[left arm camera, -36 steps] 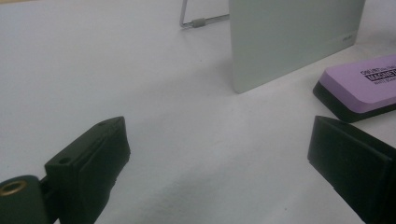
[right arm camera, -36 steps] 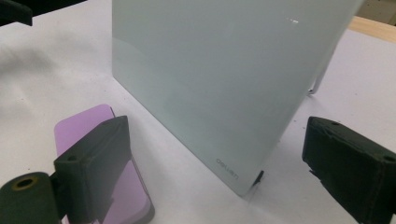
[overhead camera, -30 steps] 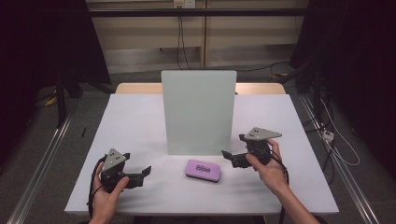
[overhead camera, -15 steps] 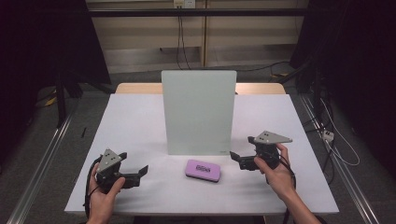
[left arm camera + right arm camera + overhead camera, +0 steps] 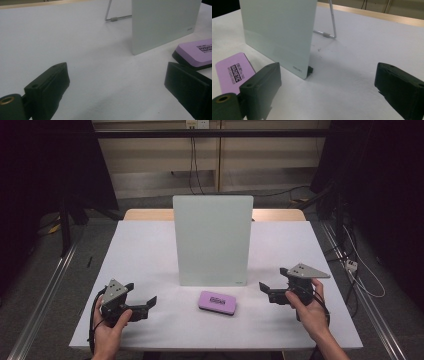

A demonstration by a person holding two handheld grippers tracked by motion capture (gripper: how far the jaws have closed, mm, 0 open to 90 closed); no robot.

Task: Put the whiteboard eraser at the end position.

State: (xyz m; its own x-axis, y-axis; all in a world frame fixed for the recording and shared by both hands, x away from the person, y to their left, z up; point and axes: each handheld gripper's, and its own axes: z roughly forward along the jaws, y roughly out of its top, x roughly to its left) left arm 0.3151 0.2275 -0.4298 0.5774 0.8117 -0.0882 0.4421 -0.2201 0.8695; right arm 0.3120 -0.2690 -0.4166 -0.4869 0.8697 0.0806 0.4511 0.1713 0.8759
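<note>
Both grippers idle, jaws spread, holding nothing: left gripper (image 5: pixel 148 302) and right gripper (image 5: pixel 263 289) flank the purple eraser (image 5: pixel 217 302) lying before the upright board (image 5: pixel 212 240).

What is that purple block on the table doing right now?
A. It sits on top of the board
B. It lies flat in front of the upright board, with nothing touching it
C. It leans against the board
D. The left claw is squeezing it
B: the purple block lies flat on the table just in front of the upright board, between the left claw and the right claw, both open and clear of it.
</note>
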